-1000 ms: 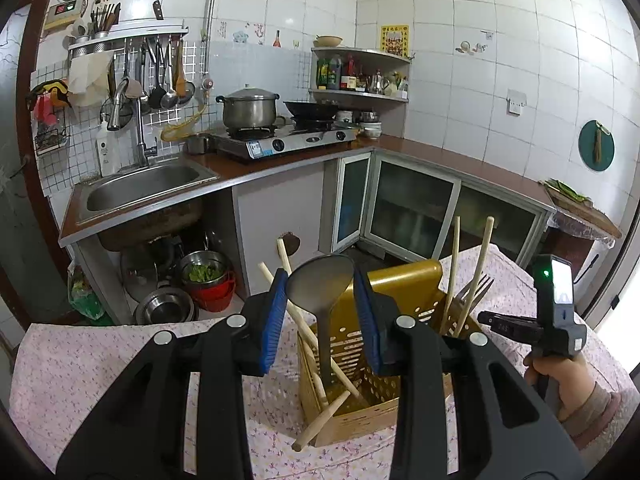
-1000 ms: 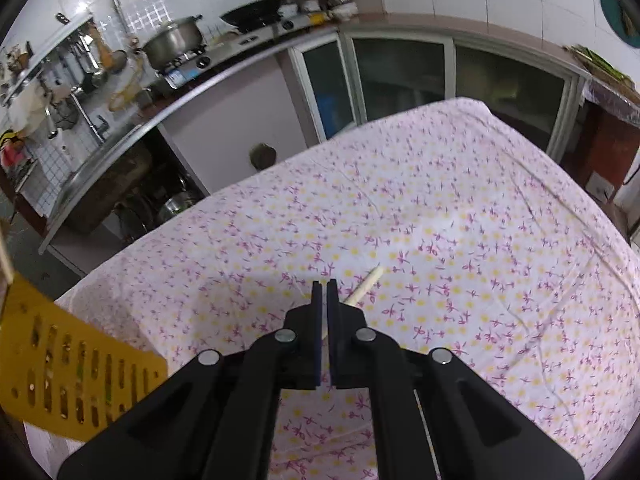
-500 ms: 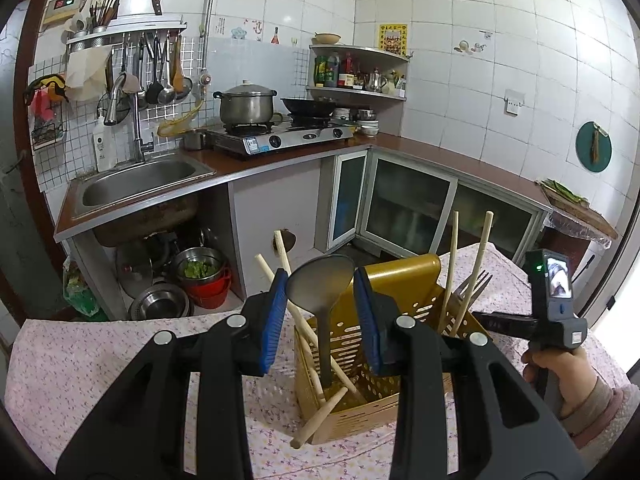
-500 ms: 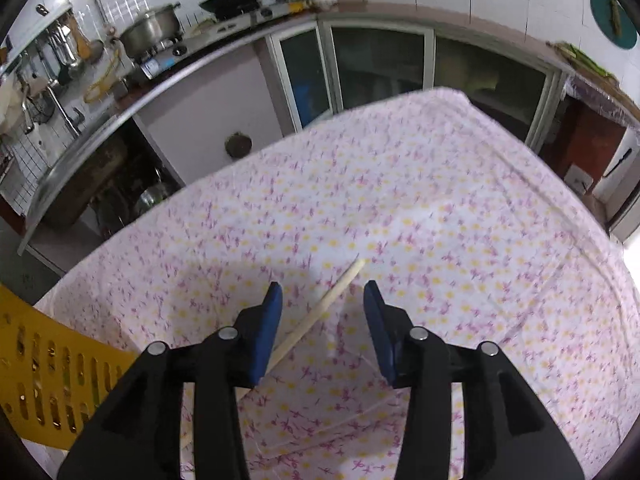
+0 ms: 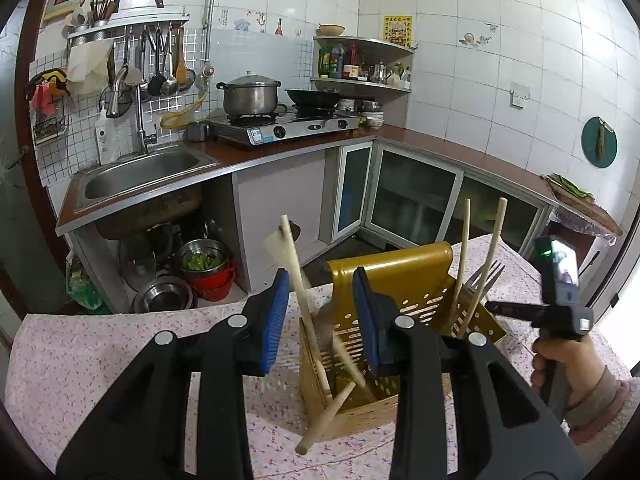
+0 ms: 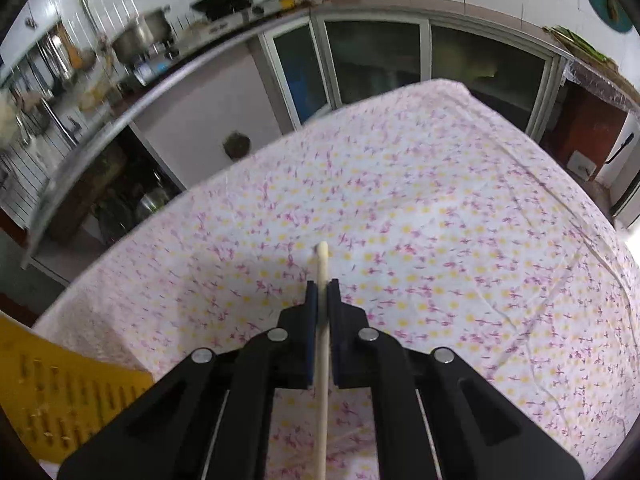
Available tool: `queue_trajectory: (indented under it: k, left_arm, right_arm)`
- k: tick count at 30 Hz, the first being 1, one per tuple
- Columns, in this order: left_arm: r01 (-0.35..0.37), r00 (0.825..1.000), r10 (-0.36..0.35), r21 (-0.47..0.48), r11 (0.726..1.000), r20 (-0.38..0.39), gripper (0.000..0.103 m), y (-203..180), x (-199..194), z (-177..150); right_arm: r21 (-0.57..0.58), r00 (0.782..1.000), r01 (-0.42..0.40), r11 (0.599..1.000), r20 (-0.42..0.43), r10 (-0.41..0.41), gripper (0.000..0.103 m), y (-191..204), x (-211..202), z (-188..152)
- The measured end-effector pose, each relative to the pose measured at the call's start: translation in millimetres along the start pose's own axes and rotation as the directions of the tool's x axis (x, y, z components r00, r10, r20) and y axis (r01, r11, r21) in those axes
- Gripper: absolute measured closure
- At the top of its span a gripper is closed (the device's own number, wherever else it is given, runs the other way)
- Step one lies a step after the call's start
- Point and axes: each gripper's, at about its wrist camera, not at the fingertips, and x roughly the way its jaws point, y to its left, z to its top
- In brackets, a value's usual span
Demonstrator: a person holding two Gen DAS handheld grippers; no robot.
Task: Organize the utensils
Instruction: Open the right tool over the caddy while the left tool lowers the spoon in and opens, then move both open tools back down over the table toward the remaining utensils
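My left gripper point(image 5: 322, 320) hovers over the near side of the yellow slotted utensil holder point(image 5: 400, 272), blue pads apart and pressing on nothing. A wooden chopstick point(image 5: 298, 280) leans in the holder behind the gap, and a grey blurred ladle point(image 5: 344, 350) lies lower inside. Two more chopsticks point(image 5: 494, 248) and a fork point(image 5: 486, 276) stand at the holder's right. A wooden handle point(image 5: 326, 418) pokes out near its base. My right gripper point(image 6: 322, 292) is shut on a single pale chopstick point(image 6: 322, 258) above the floral cloth. A hand point(image 5: 560, 364) holds it right of the holder.
The floral tablecloth point(image 6: 440, 220) covers the table, and a corner of the yellow holder point(image 6: 60, 392) shows at lower left. Beyond the table stand a counter with a sink point(image 5: 140, 168), a stove with a pot point(image 5: 250, 96), and glass-door cabinets point(image 5: 412, 196).
The right gripper opened around the chopstick lying on the cloth, then shut on it. The ladle bowl that stood between the left pads has dropped lower into the holder.
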Motion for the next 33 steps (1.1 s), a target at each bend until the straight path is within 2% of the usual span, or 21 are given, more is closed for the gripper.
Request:
queue_trajectory:
  k: [3,5,7,8,9,10,12,13,14,16,17,19,21,24,26,30,33]
  left_arm:
    - [0.003,1.0,-0.003,0.007,1.0,-0.002,0.074,-2,0,-1]
    - [0.009,1.0,-0.009,0.006,1.0,-0.001,0.074,-3,0,0]
    - [0.011,1.0,-0.011,0.007,1.0,0.001,0.074,-5,0,1]
    - [0.01,1.0,-0.01,0.011,1.0,0.001,0.074,-6,0,1]
    - [0.01,1.0,-0.01,0.013,1.0,0.001,0.074,-7,0,1]
    - [0.01,1.0,-0.01,0.015,1.0,0.002,0.074,-7,0,1]
    - [0.009,1.0,-0.009,0.013,1.0,0.002,0.074,-7,0,1]
    - [0.01,1.0,-0.01,0.009,1.0,0.003,0.074,-7,0,1]
    - [0.008,1.0,-0.008,0.006,1.0,0.005,0.074,-7,0,0]
    - [0.008,1.0,-0.008,-0.005,1.0,0.012,0.074,-3,-3,0]
    - [0.006,1.0,-0.006,-0.012,1.0,0.017,0.074,0,-5,0]
    - [0.006,0.999,-0.005,-0.029,1.0,0.032,0.074,6,-13,-1]
    - [-0.009,0.999,0.01,-0.034,0.999,0.05,0.071,13,-21,-2]
    - [-0.038,0.996,0.041,-0.048,0.998,0.078,0.056,25,-35,-4]
    - [-0.061,0.993,0.066,-0.053,0.997,0.093,0.051,34,-43,-7]
    - [-0.087,0.991,0.094,-0.072,0.994,0.095,0.05,49,-50,-15]
    - [-0.096,0.991,0.103,-0.089,0.991,0.08,0.049,57,-48,-21]
  right_arm:
    - [0.013,0.995,-0.075,0.997,0.066,0.074,0.097,-4,-28,4]
    - [0.026,0.982,-0.144,0.989,0.131,0.139,0.097,-4,-55,6]
    - [0.029,0.955,-0.219,0.975,0.211,0.208,0.097,-1,-84,7]
    - [0.013,0.918,-0.299,0.954,0.278,0.284,0.097,4,-107,7]
    - [0.001,0.894,-0.332,0.943,0.32,0.314,0.097,7,-121,7]
    - [-0.021,0.851,-0.389,0.921,0.375,0.368,0.097,11,-139,6]
    - [-0.062,0.784,-0.454,0.889,0.446,0.432,0.097,23,-165,5]
    - [-0.093,0.743,-0.481,0.872,0.485,0.461,0.097,31,-178,3]
    - [-0.146,0.685,-0.501,0.853,0.536,0.494,0.097,41,-193,1]
    - [-0.218,0.621,-0.481,0.849,0.599,0.505,0.097,61,-209,-3]
    - [-0.268,0.57,-0.477,0.837,0.63,0.527,0.097,72,-215,-7]
    - [-0.314,0.498,-0.452,0.835,0.688,0.528,0.097,88,-218,-15]
    - [-0.331,0.456,-0.439,0.835,0.719,0.525,0.097,95,-215,-21]
    - [-0.321,0.414,-0.427,0.845,0.762,0.498,0.097,99,-206,-29]
    - [-0.319,0.399,-0.417,0.851,0.777,0.487,0.097,104,-201,-30]
    - [-0.323,0.399,-0.355,0.877,0.796,0.454,0.097,119,-200,-33]
    - [-0.343,0.41,-0.303,0.889,0.795,0.446,0.097,126,-193,-37]
